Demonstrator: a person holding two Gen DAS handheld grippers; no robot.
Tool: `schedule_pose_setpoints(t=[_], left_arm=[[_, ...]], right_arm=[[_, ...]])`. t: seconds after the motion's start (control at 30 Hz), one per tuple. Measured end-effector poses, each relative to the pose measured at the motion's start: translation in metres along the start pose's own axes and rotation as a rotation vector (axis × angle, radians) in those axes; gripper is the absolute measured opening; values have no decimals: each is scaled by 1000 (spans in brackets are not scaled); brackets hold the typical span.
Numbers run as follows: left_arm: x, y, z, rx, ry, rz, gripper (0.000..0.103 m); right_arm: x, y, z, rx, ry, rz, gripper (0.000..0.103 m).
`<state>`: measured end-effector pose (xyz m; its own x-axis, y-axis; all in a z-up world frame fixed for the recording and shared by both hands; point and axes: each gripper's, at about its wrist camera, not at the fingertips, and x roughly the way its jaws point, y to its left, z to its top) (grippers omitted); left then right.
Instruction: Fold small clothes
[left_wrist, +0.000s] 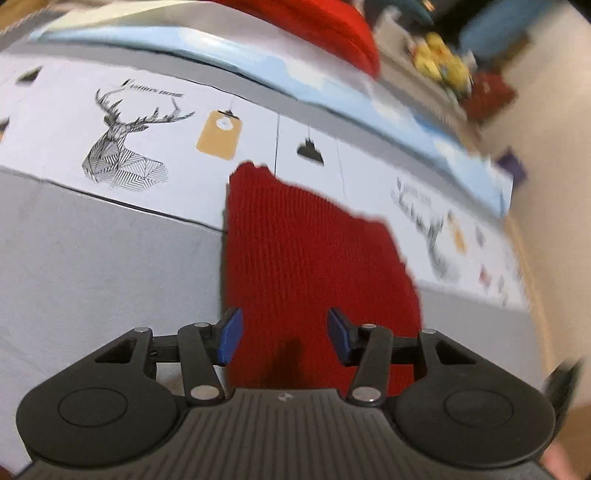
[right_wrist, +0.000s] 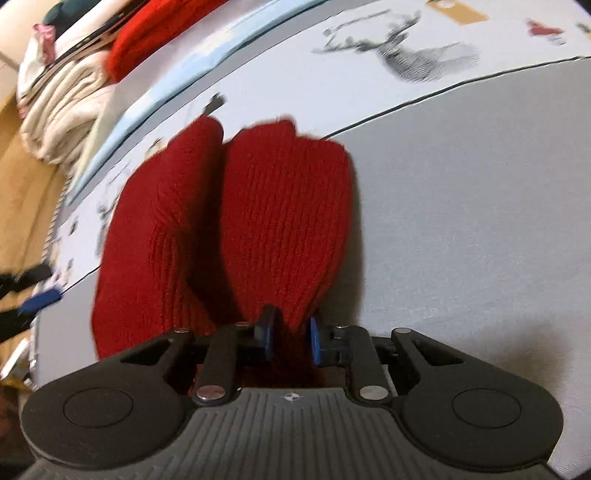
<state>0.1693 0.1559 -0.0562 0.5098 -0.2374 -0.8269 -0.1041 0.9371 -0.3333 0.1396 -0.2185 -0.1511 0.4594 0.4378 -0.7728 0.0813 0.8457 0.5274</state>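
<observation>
Right gripper fingers narrow, pinching the red knit; left gripper fingers half wide, knit between them, grip unclear; folded clothes at ten o'clock

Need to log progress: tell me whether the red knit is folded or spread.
Folded or bunched: red knit hangs in two lobes from the right tool.

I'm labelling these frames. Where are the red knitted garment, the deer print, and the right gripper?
red knitted garment (right_wrist: 258, 221), right wrist view, ribbed middle.
deer print (left_wrist: 122, 147), left wrist view, the neck.
right gripper (right_wrist: 290, 338), right wrist view, between its fingertips.
</observation>
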Motion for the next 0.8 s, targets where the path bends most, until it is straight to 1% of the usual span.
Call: schedule_pose_setpoints(t=[0.03, 0.07, 0.1, 0.17, 0.2, 0.23, 0.27, 0.3, 0.33, 0.4, 0.43, 0.47, 0.53, 0.57, 0.63, 0.67, 0.7, 0.73, 0.77, 0.8], left_arm=[[0, -4, -3, 43, 7, 19, 55], [1, -7, -6, 81, 12, 35, 55], [1, -8, -11, 112, 18, 46, 55], [1, -9, -20, 145, 31, 54, 55], [2, -5, -28, 160, 34, 56, 55], [1, -5, -34, 177, 35, 60, 55], [1, -6, -36, 190, 36, 63, 55], [1, -5, -38, 198, 36, 64, 55], [2, -5, -39, 200, 36, 64, 55], [1, -6, -39, 192, 37, 56, 55], [0, -7, -39, 188, 37, 47, 55], [0, -9, -38, 188, 38, 38, 55], [-1, -15, -38, 205, 31, 17, 55], [0, -19, -38, 216, 31, 4, 55], [5, -26, -40, 245, 49, -17, 55], [10, -30, -42, 265, 66, -13, 55], [18, -33, -45, 296, 100, 7, 55], [29, -36, -50, 330, 147, 47, 55], [42, -38, -56, 365, 204, 101, 55], [52, -38, -62, 390, 252, 145, 56]], right_arm=[[-7, 1, 2, -12, -56, -45, 23], [-16, 2, 3, -23, -112, -65, 23], [-25, 4, 3, -23, -156, -42, 23], [-33, 10, 5, -17, -194, 45, 23], [-33, 15, 6, -18, -191, 86, 26], [-27, 20, 6, -11, -164, 133, 37], [-20, 23, 4, 5, -128, 170, 52], [-15, 24, 0, 19, -88, 198, 56], [-4, 28, -3, 25, -43, 213, 58], [5, 36, -8, -8, -16, 188, 52], [8, 38, -8, -29, -14, 190, 34], [2, 41, -11, -49, -21, 204, 22], [-18, 45, -9, -73, -82, 237, 18], [-32, 45, -7, -74, -125, 275, 17], [-55, 44, -5, -88, -185, 336, 15], [-58, 44, -3, -109, -189, 323, 15], [-55, 42, -3, -122, -168, 274, 15], [-43, 38, -4, -127, -109, 200, 16], [-27, 32, -8, -126, -28, 130, 16], [-12, 26, -12, -115, 45, 87, 16]])
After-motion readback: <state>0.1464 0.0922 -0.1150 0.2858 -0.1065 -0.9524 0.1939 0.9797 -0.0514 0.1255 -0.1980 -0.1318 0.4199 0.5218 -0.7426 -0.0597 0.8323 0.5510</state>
